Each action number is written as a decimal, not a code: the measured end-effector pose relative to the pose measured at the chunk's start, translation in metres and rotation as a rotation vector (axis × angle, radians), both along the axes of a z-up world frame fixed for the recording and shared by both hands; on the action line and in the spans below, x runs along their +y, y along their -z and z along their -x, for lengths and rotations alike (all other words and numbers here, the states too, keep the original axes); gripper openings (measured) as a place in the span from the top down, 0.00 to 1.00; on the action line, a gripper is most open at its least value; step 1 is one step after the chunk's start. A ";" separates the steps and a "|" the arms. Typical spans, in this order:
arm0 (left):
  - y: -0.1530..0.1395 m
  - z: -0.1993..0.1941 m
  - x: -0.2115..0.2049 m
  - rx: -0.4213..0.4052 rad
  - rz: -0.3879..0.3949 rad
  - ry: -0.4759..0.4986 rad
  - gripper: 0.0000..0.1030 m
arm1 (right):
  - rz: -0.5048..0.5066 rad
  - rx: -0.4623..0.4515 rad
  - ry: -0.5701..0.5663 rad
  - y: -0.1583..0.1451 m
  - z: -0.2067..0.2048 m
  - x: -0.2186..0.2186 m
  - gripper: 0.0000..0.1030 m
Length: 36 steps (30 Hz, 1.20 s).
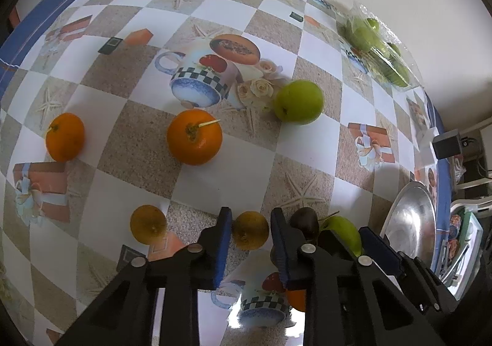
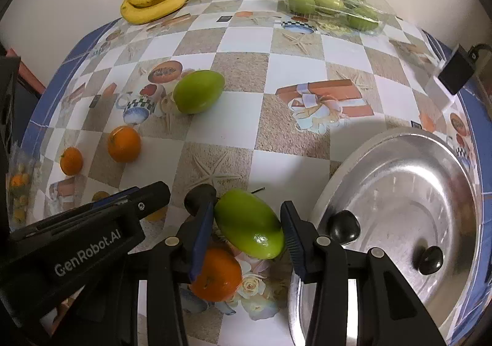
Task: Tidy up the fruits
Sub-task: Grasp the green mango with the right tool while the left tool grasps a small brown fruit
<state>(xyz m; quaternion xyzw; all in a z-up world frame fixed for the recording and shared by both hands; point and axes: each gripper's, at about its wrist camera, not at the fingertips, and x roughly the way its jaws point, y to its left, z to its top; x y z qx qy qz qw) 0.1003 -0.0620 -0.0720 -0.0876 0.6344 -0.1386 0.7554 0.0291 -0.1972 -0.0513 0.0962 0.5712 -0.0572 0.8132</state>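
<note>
The small yellow fruit [image 1: 249, 230] is pinched by the left tongs [image 1: 249, 223]; the smooth, firm green fruit [image 2: 249, 223] is clasped across its middle by the right tongs [image 2: 247, 216]; a gentle grip is judged enough.

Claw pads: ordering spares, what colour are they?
Blue pads on black arms, shown best in the right wrist view.
</note>
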 end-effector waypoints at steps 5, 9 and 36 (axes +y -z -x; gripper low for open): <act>0.001 -0.001 -0.001 -0.004 -0.001 -0.002 0.74 | 0.029 0.003 -0.018 0.001 -0.001 0.004 0.54; 0.001 -0.001 -0.001 -0.004 0.003 -0.007 0.74 | 0.054 0.011 -0.041 0.002 -0.002 0.007 0.54; -0.018 0.003 0.008 -0.052 0.047 -0.038 0.75 | -0.021 -0.004 0.000 -0.007 0.002 0.004 0.55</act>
